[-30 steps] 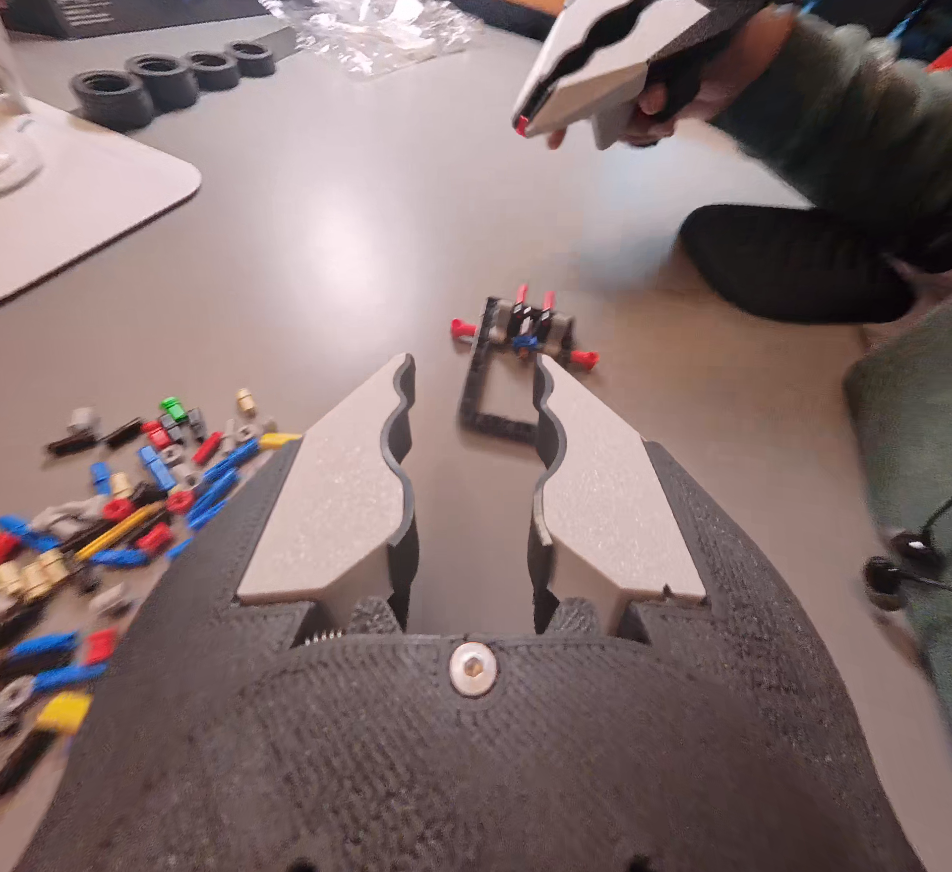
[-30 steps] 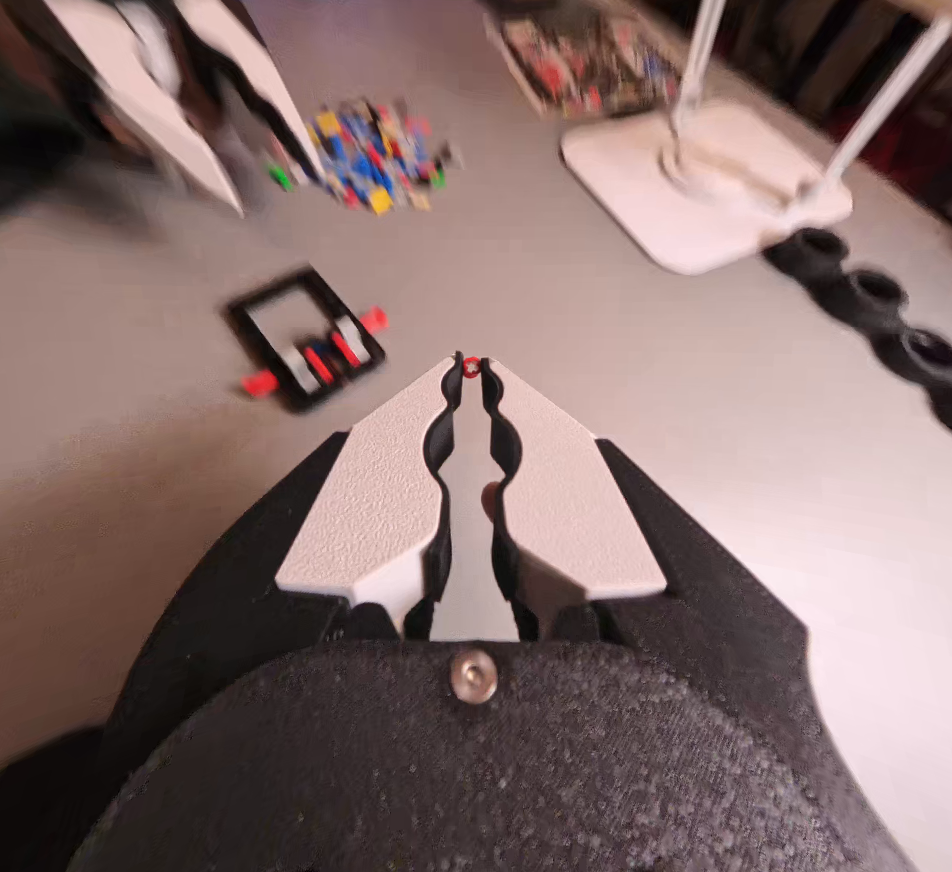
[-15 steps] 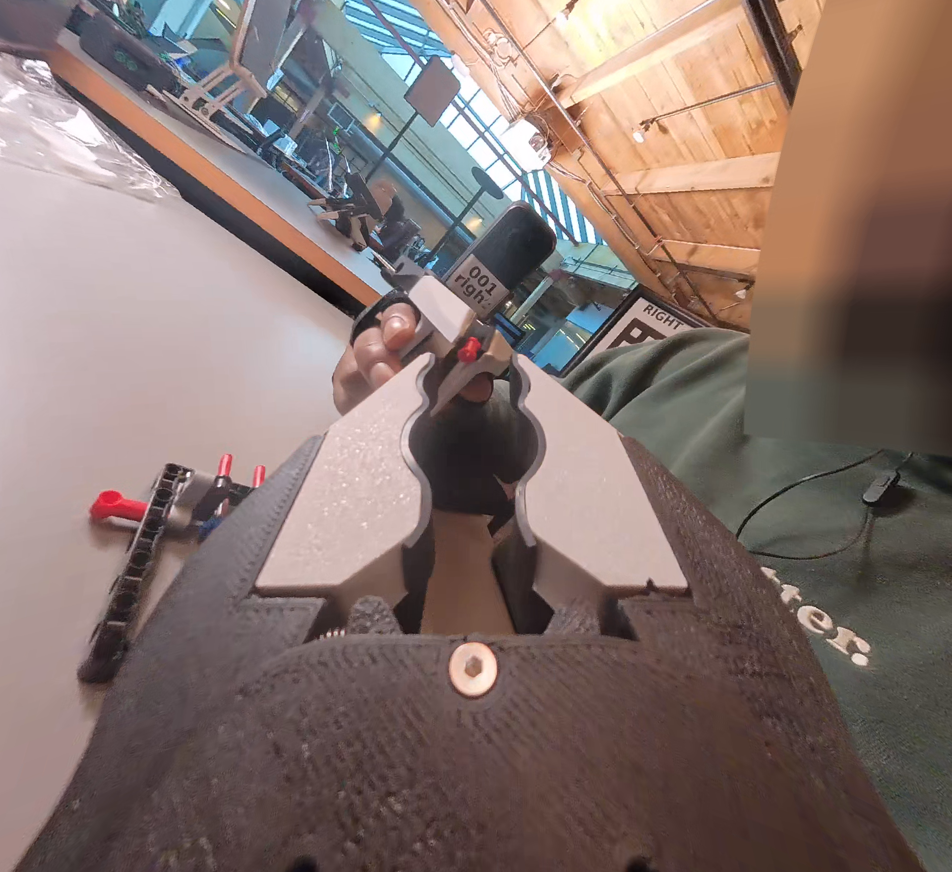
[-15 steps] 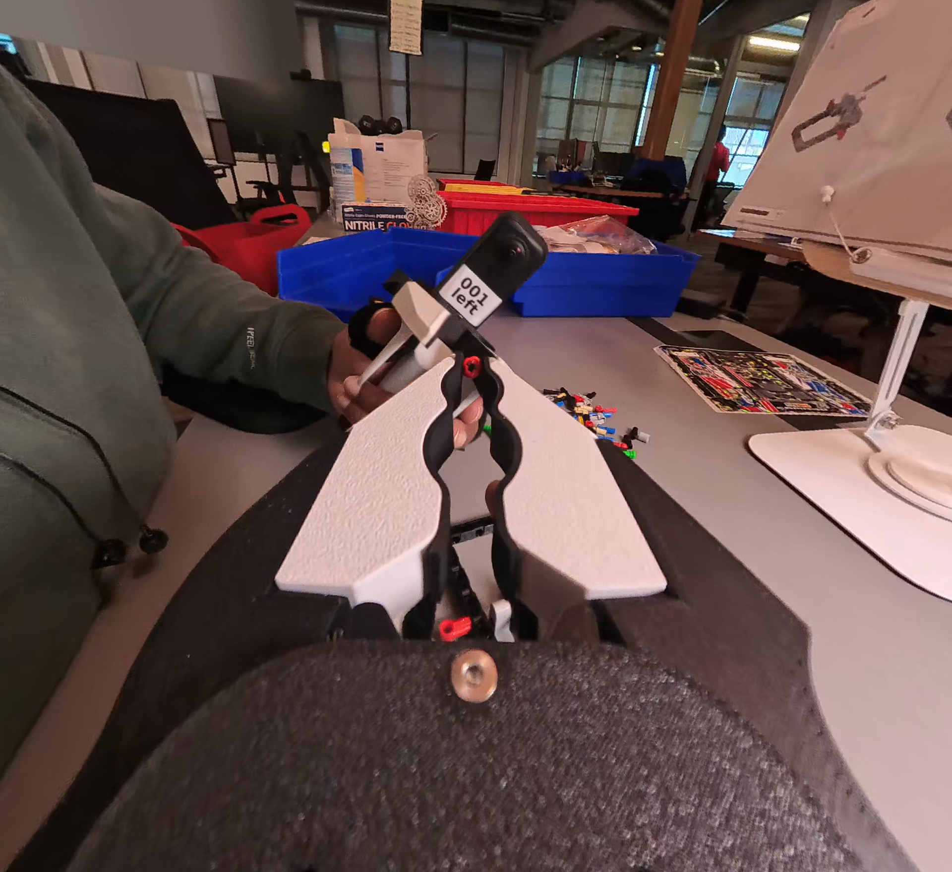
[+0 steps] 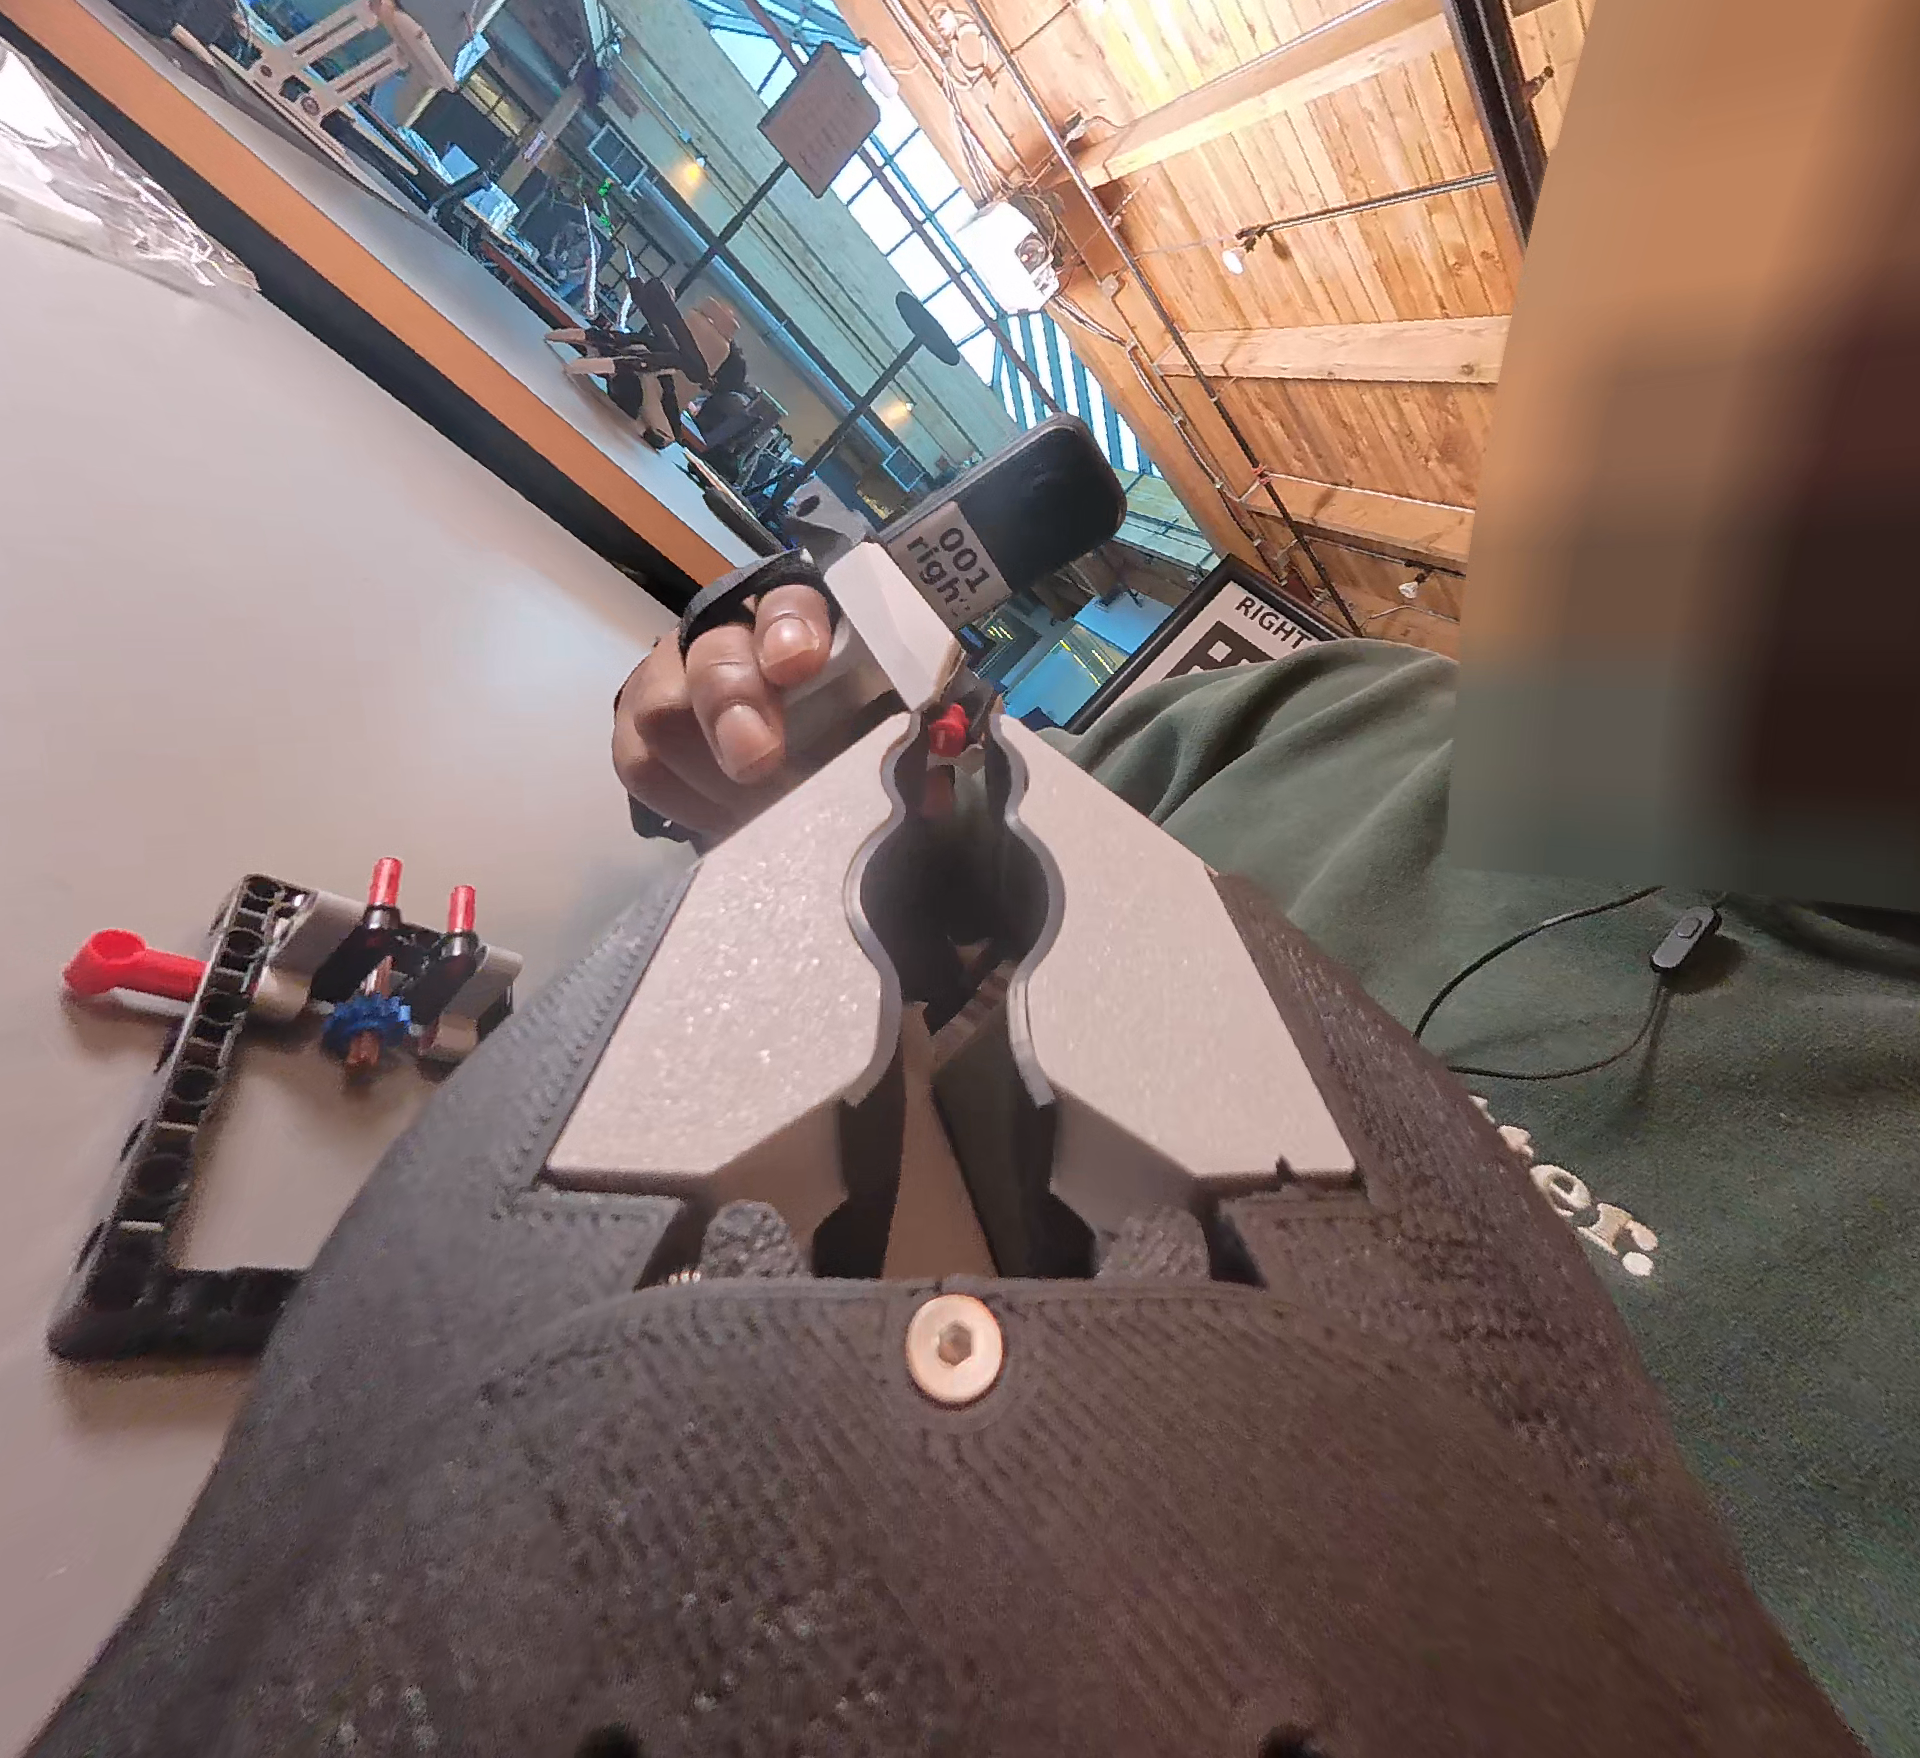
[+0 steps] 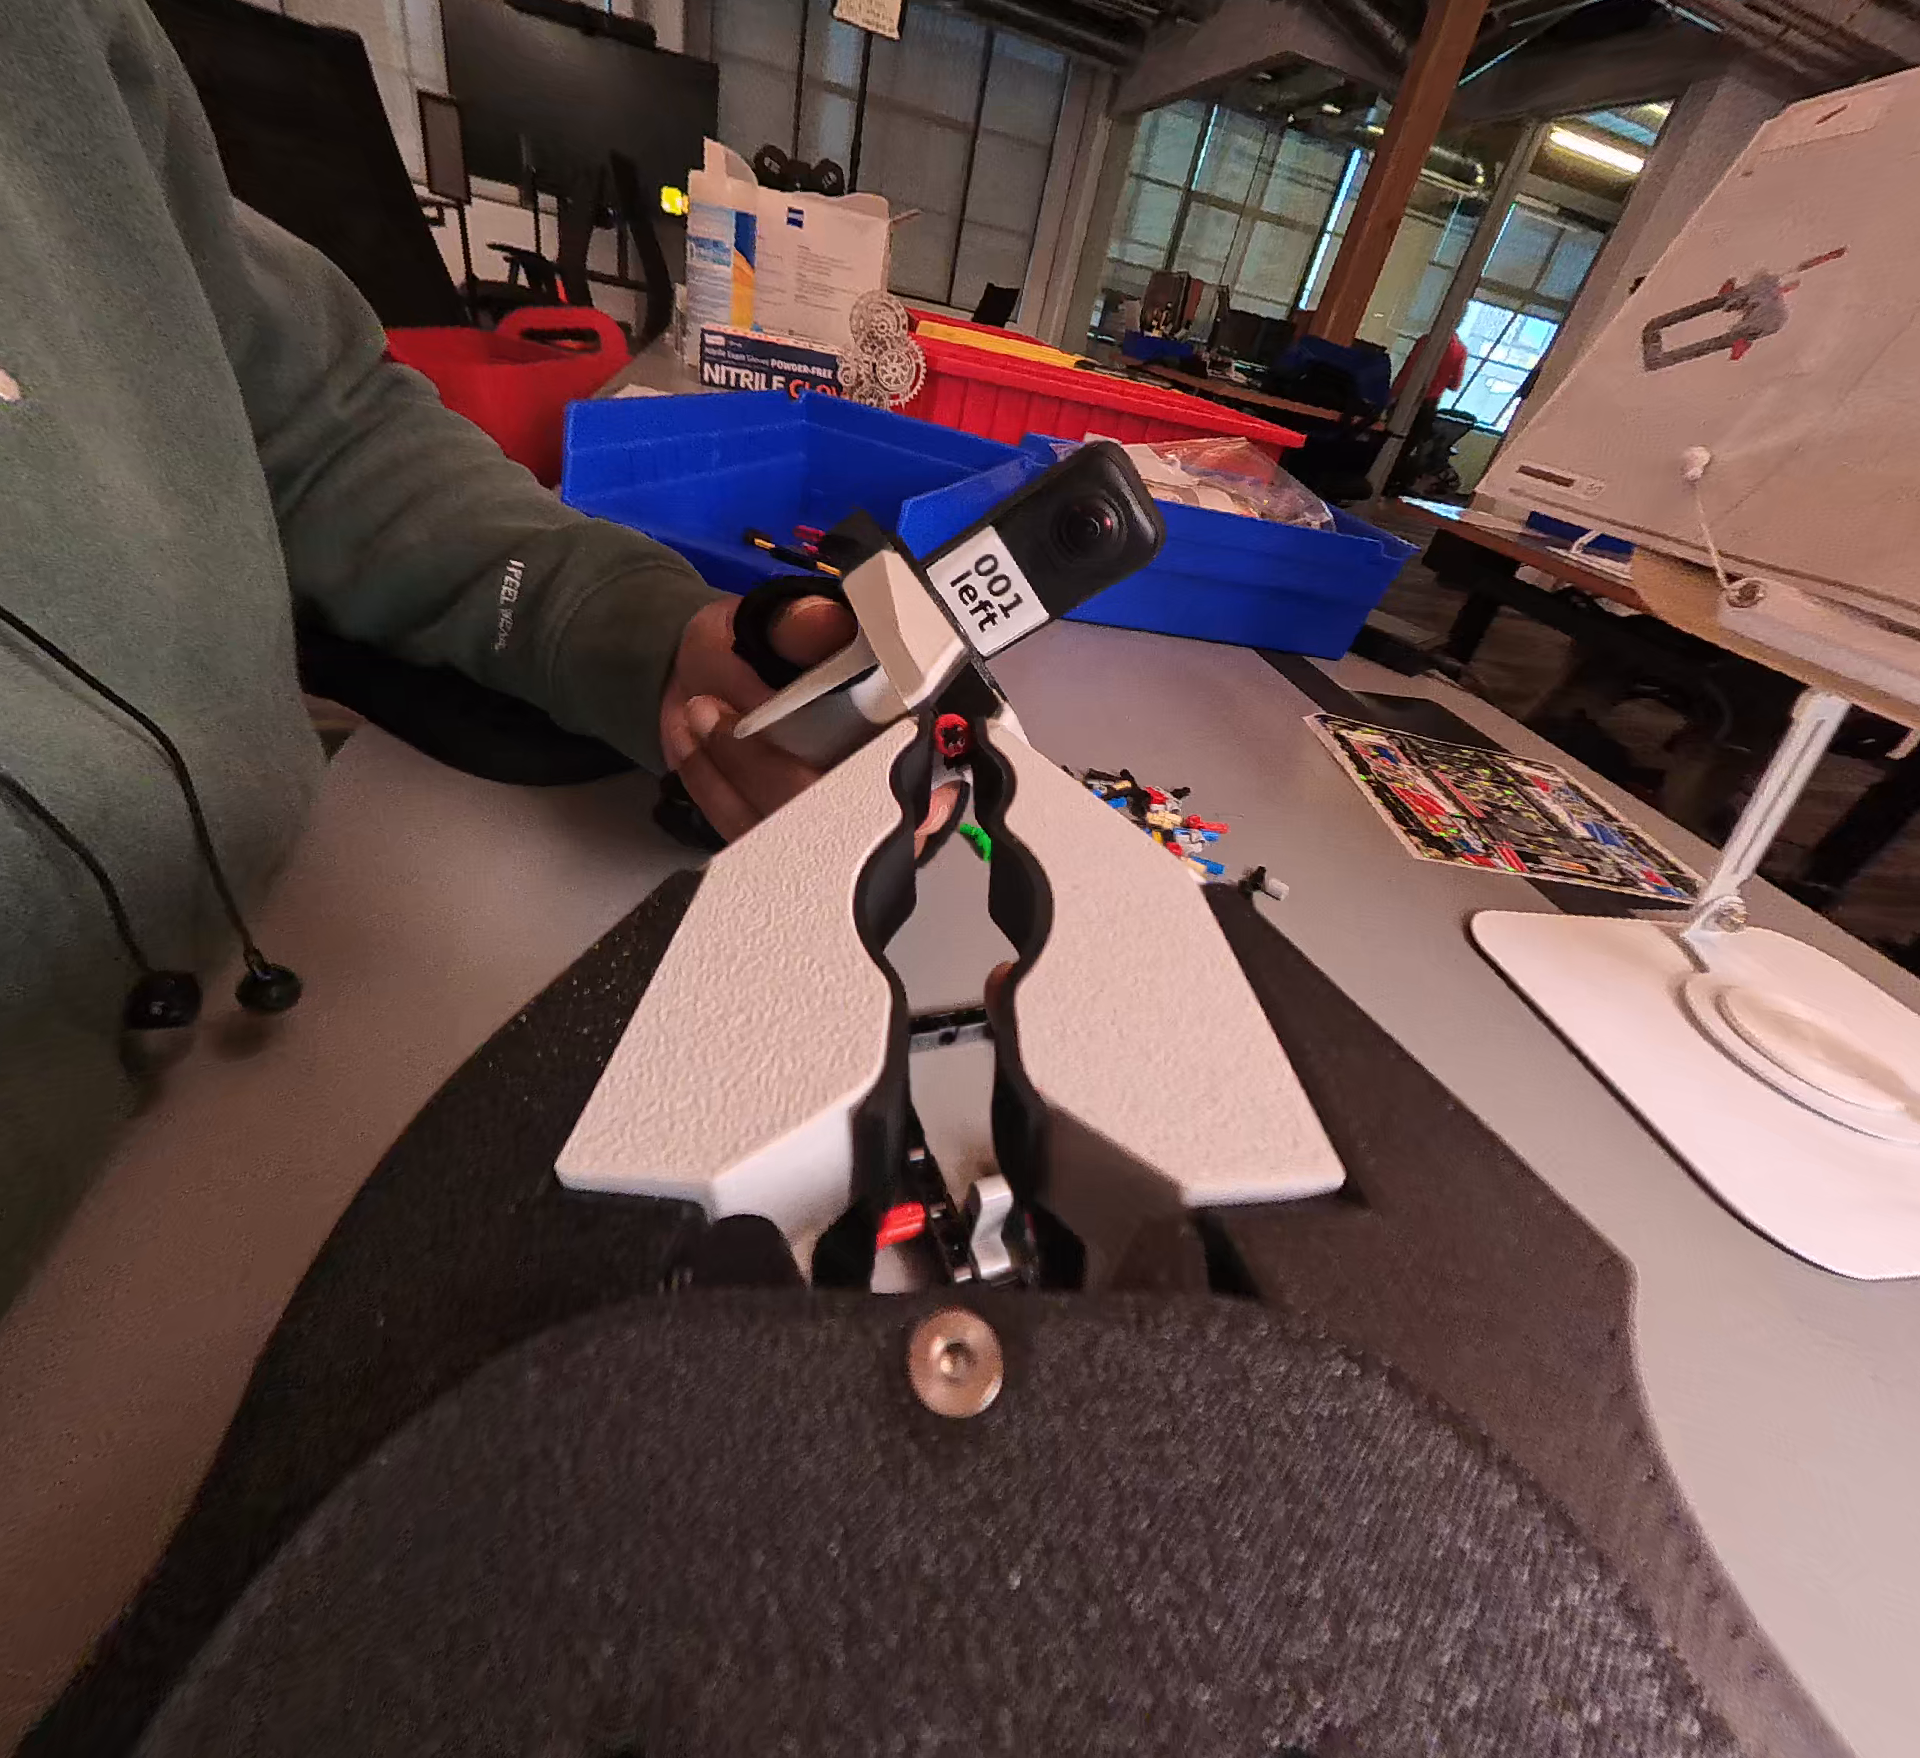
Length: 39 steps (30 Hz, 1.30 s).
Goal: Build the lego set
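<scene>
A small red pin [image 6: 950, 734] is held up in the air between the two grippers, which meet tip to tip. My right gripper [image 6: 949, 738] is shut on it. My left gripper [image 5: 948, 732] has closed in on the same red pin [image 5: 943, 734] from the opposite side, and its jaws stand about as narrow as the right's. The black frame assembly [image 5: 171, 1147], with grey blocks, red pins and a blue gear, lies on the table left of my left gripper. A bit of the assembly [image 6: 940, 1225] shows low between the right jaws.
A pile of loose pieces [image 6: 1153, 815] and a printed sheet [image 6: 1496, 804] lie on the grey table. A white stand base [image 6: 1766, 1064] with the instruction page is at right. Blue bins [image 6: 790, 461] stand behind. The person's green sleeve [image 6: 436, 503] is at left.
Both grippers have lifted off the table and turned to face each other. The left gripper's jaws have narrowed around the red pin that the right gripper holds.
</scene>
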Each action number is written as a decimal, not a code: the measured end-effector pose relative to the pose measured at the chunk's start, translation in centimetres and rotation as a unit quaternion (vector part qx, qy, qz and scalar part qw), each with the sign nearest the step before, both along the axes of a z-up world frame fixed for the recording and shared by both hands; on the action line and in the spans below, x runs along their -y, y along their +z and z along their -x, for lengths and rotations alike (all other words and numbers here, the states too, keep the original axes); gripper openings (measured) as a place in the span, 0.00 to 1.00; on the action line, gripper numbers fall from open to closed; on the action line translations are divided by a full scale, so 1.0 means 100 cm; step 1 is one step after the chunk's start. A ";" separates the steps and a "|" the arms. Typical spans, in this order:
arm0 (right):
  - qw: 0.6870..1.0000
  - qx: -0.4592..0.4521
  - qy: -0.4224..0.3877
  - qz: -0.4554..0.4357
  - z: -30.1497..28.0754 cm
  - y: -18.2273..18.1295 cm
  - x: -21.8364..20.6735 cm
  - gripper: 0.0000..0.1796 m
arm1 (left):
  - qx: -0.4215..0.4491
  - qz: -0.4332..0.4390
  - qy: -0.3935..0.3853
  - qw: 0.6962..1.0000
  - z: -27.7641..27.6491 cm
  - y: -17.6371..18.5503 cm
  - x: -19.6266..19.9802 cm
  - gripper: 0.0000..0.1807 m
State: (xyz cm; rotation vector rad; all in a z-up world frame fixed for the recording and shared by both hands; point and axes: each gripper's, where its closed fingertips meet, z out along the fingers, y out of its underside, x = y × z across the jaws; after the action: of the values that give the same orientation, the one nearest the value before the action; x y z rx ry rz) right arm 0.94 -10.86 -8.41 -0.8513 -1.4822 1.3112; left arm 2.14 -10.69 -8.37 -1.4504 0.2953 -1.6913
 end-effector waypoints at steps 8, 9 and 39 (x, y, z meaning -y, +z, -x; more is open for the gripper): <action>0.999 0.013 -0.020 -0.032 0.001 -0.010 -0.006 0.03 | -0.029 0.009 0.021 0.999 0.002 -0.009 -0.005 0.03; 0.999 0.016 -0.022 -0.037 0.002 -0.011 -0.006 0.03 | -0.037 0.007 0.025 0.999 0.003 -0.010 -0.006 0.03; 0.994 0.067 -0.075 -0.054 0.006 -0.034 -0.025 0.00 | -0.175 -0.031 0.116 0.977 0.025 -0.029 -0.019 0.03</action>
State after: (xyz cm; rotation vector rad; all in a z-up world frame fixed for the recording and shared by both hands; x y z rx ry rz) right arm 0.38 -8.38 -11.77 -0.9746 -1.5467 1.0725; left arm -0.32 -8.83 -11.26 -1.6649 0.3510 -1.2269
